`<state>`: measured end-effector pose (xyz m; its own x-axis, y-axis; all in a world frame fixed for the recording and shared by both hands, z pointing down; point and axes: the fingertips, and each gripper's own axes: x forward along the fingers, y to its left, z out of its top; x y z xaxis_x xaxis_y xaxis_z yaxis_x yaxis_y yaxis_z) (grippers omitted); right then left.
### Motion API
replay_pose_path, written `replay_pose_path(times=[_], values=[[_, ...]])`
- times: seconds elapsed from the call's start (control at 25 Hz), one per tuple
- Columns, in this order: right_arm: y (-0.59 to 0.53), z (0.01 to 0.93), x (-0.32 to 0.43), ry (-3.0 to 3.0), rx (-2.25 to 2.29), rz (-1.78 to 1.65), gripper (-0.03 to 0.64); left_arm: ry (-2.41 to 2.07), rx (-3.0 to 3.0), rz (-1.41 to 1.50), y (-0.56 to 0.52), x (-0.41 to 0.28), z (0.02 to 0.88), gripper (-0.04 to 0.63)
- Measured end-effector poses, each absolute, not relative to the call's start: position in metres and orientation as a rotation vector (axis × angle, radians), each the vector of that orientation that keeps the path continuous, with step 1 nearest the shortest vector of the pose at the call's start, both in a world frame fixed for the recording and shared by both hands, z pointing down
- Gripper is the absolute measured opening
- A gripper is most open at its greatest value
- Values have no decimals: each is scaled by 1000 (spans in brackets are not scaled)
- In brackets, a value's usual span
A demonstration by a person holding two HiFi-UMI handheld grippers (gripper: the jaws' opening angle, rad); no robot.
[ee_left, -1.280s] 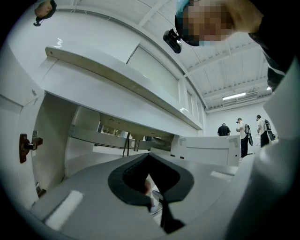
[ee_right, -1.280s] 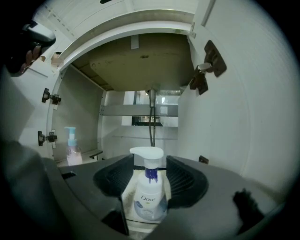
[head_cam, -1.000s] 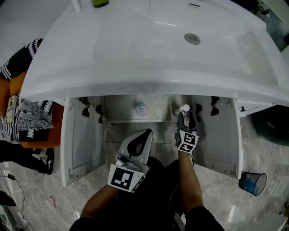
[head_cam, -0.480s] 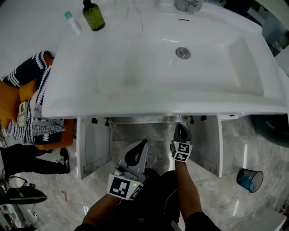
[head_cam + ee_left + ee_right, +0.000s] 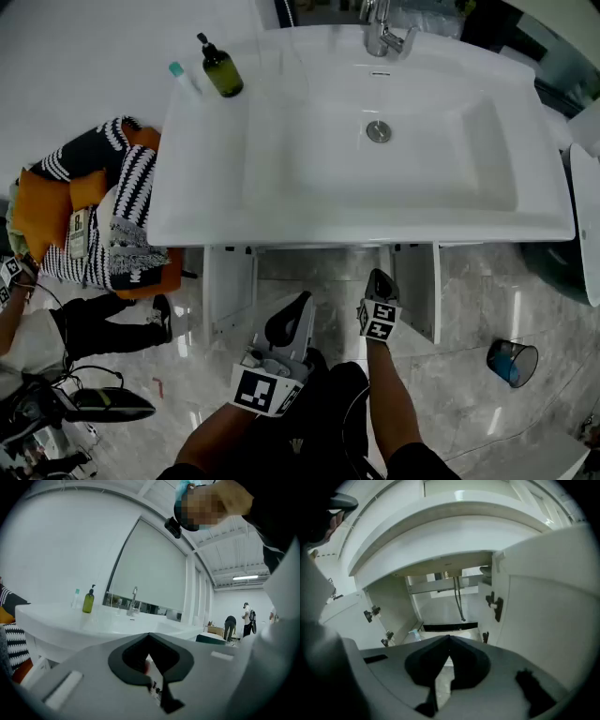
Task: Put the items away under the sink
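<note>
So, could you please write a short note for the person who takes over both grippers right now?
Left gripper: shut, empty, held in front of the sink.
Right gripper: just closed, nothing between its jaws, facing the open cabinet.
Done: one teal-capped bottle sits on the cabinet floor.
Left: green bottle and teal-capped tube are on the sink top, to be stored; the doors are open.

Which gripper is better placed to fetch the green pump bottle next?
Left, probably: the left gripper is on the side of the green pump bottle and faces it across the counter. The right gripper, jaws just closed empty, points into the open cabinet.
</note>
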<state>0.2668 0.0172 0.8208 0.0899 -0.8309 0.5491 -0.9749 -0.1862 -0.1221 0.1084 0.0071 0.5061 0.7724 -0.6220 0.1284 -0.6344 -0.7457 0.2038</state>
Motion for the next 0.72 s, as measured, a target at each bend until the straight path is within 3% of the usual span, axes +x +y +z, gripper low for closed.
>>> replay_pose_path(times=[0.72], values=[[74, 613, 229, -1780, 2071, 876, 15, -1154, 2705, 1, 52, 50, 298, 8]])
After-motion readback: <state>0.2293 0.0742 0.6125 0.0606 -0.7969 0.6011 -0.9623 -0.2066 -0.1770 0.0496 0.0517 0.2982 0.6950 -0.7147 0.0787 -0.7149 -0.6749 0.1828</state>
